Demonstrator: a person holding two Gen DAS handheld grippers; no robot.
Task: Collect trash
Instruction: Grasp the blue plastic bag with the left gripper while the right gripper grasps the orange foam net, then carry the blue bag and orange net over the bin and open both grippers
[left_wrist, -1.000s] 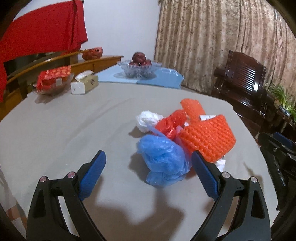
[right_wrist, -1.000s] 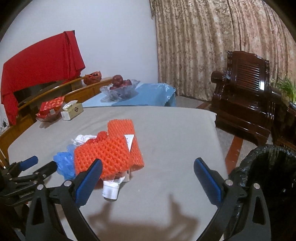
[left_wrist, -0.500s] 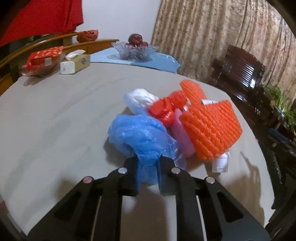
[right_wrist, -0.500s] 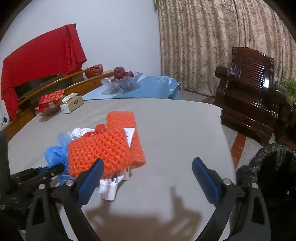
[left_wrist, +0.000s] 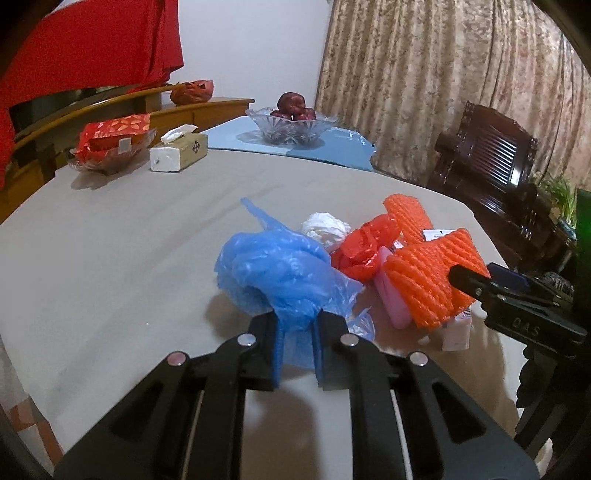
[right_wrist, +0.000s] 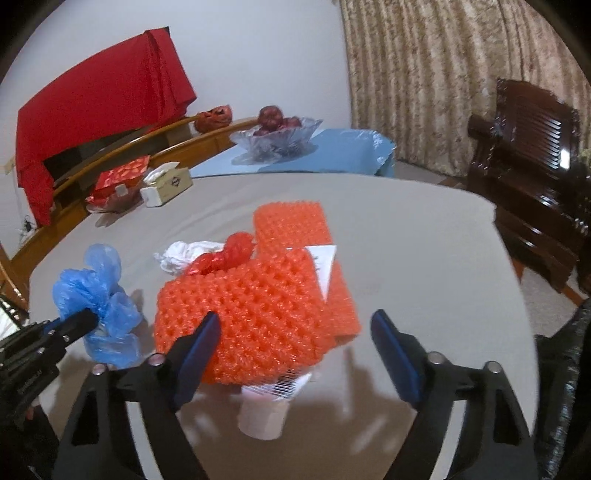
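A pile of trash lies on the grey table. My left gripper is shut on a crumpled blue plastic bag, which also shows in the right wrist view. Beside the bag are a white crumpled tissue, a red plastic bag, a pink tube and orange foam netting. My right gripper is open, its fingers either side of the near end of the orange foam netting, above a white tube cap.
A black-lined trash bin stands off the table's right edge. At the table's far end are a tissue box, a red packet in a dish and a glass fruit bowl. A dark wooden chair stands at right.
My left gripper closed on the blue bag and has lifted and pulled it slightly away from the pile. My right gripper moved forward over the orange netting, still open.
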